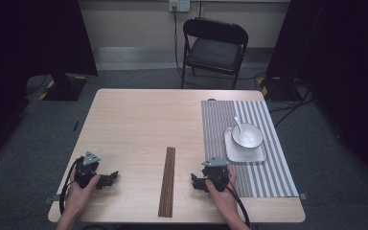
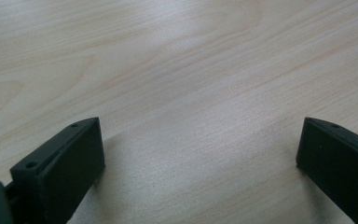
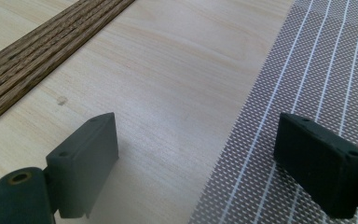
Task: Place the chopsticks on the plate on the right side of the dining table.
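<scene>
Nearest the person's edge of the bench (image 1: pixel 134 120), the 2 grippers rest low on the wood, one on each side of the dark wooden strip (image 1: pixel 167 181), which serves as landmark here. The left gripper (image 1: pixel 109 178) sits well to the left of the strip, its fingers (image 2: pixel 60 168) spread wide and released, with bare wood between them. The right gripper (image 1: pixel 195 181) sits just to the right of the strip, its fingers (image 3: pixel 86 158) likewise released and holding nothing; one finger is over wood, the other over the near left edge of the striped placemat (image 3: pixel 317 84). Both hands look parked at rest on either side of the work, probably a ready pose before a reach.

The strip itself lies lengthwise, pointing away from the person, near the bench's front edge and untouched. It appears to be several thin sticks laid tight together, though I cannot tell how many.

Farther off and right of the strip, the placemat covers the bench's right side. On it stands a white square plate (image 1: pixel 261 155) carrying a white bowl (image 1: pixel 254 139), with a white spoon (image 1: pixel 238 124) leaning in the bowl, handle up to the left. The setting looks laid for a meal, so the strip may belong beside the plate.

Beyond the bench stands a black folding chair (image 1: pixel 214 48).
</scene>
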A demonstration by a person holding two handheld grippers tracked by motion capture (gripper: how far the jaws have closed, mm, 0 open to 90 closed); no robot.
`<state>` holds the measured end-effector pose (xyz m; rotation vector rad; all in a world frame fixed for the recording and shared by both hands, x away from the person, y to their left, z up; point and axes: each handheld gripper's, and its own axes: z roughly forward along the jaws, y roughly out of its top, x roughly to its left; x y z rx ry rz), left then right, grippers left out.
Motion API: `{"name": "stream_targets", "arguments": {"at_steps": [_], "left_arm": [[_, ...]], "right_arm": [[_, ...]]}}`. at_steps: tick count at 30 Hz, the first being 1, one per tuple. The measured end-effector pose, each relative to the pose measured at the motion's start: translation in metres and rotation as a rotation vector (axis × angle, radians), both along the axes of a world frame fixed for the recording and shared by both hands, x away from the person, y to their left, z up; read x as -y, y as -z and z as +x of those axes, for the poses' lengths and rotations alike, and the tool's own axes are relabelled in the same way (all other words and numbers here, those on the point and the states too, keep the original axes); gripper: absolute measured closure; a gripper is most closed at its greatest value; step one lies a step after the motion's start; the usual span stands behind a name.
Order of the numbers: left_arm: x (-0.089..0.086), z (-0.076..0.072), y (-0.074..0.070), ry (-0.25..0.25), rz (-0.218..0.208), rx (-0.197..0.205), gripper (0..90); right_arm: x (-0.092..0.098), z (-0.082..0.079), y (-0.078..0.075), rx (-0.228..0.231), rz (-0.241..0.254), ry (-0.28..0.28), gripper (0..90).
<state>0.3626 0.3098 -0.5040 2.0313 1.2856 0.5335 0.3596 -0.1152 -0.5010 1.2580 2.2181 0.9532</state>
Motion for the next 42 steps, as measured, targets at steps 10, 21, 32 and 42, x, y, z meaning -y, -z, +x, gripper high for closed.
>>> {"name": "stream_targets", "arguments": {"at_steps": [10, 21, 32, 42], "left_arm": [[0.0, 0.0, 0.0, -0.003, -0.004, 0.0, 0.4], [0.0, -0.001, 0.0, 0.003, 0.002, -0.002, 0.4], [0.0, -0.001, 0.0, 0.006, -0.003, -0.002, 0.1], [0.0, 0.0, 0.0, 0.01, -0.003, -0.004, 0.0]], "right_arm": [[-0.001, 0.0, 0.0, -0.005, 0.001, 0.014, 12.8], [-0.008, -0.002, -0.009, -0.064, 0.0, -0.025, 14.3], [-0.038, -0.001, -0.023, -0.097, 0.048, -0.143, 14.5], [-0.061, -0.005, -0.014, -0.12, 0.027, -0.21, 15.3]]}}
